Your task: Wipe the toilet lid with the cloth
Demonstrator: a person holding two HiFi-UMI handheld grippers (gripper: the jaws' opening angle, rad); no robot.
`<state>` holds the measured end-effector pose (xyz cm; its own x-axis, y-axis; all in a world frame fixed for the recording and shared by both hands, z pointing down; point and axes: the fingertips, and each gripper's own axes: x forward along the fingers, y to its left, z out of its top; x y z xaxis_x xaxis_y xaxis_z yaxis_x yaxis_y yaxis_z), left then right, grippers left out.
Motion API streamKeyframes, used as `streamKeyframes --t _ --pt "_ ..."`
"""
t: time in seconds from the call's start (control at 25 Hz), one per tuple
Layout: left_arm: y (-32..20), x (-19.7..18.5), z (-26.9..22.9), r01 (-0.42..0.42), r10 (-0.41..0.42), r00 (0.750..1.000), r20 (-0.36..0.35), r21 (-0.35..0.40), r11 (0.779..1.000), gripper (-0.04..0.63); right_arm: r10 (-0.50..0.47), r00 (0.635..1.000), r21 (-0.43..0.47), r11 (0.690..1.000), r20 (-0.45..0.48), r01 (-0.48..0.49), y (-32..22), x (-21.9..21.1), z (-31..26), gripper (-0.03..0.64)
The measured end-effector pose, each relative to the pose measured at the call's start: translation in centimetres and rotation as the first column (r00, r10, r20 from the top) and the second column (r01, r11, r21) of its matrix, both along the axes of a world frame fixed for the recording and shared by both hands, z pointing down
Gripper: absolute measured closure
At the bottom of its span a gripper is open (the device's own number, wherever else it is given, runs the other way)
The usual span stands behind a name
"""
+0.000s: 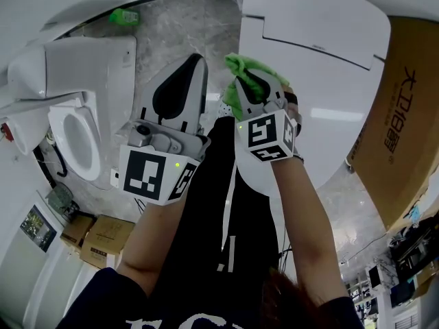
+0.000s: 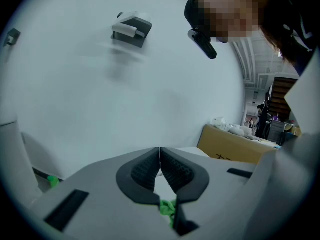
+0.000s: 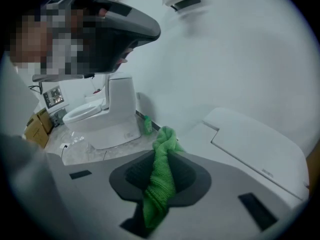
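The white toilet lid [image 1: 322,60] is closed and fills the upper right of the head view; it also lies ahead in the right gripper view as the lid [image 3: 260,144]. My right gripper [image 1: 255,82] is shut on a green cloth [image 1: 248,70], held just off the lid's near left edge. In the right gripper view the cloth [image 3: 161,179] hangs bunched between the jaws of that gripper [image 3: 162,159]. My left gripper [image 1: 197,60] hovers beside it to the left, over the floor. Its jaws [image 2: 160,154] are shut, tips touching, with nothing between them.
A second white toilet [image 1: 79,115] with its seat open stands at the left, a green bottle [image 1: 123,16] behind it by the wall. A large cardboard box [image 1: 405,115] leans at the right. Small boxes [image 1: 96,238] sit on the marble floor at lower left.
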<state>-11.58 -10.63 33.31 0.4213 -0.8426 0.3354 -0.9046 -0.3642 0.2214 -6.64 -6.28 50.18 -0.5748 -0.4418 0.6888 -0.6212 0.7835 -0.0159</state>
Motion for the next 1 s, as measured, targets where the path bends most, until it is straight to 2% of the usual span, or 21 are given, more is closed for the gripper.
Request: streamKeyframes --t 0.16,0.32,0.44,0.64,1.0 --pt "-0.1 0.6 0.0 -0.008 0.008 1.000 0.004 0.001 1.000 0.574 -0.079 0.997 -0.010 0.997 0.007 0.079 1.1 -0.5 0.0 0.531" --pt "-0.4 1.3 0.0 -0.017 0.017 1.000 0.004 0.003 1.000 0.574 -0.205 0.979 -0.031 0.978 0.022 0.205 2.9 -0.5 0.0 0.531" --pt "-0.6 2.2 -0.1 -0.026 0.026 1.000 0.004 0.004 1.000 0.574 -0.224 0.974 -0.041 0.973 0.027 0.225 3.9 0.3 0.1 0.531" --pt "-0.8 4.0 -0.1 -0.051 0.051 0.999 0.004 0.007 0.999 0.574 -0.167 0.985 -0.036 0.985 0.027 0.168 3.9 2.7 0.2 0.532" --pt "-0.4 5.4 0.0 -0.064 0.064 0.998 0.007 0.003 0.998 0.574 0.045 0.999 -0.014 0.999 0.022 -0.045 2.2 9.9 0.1 0.532"
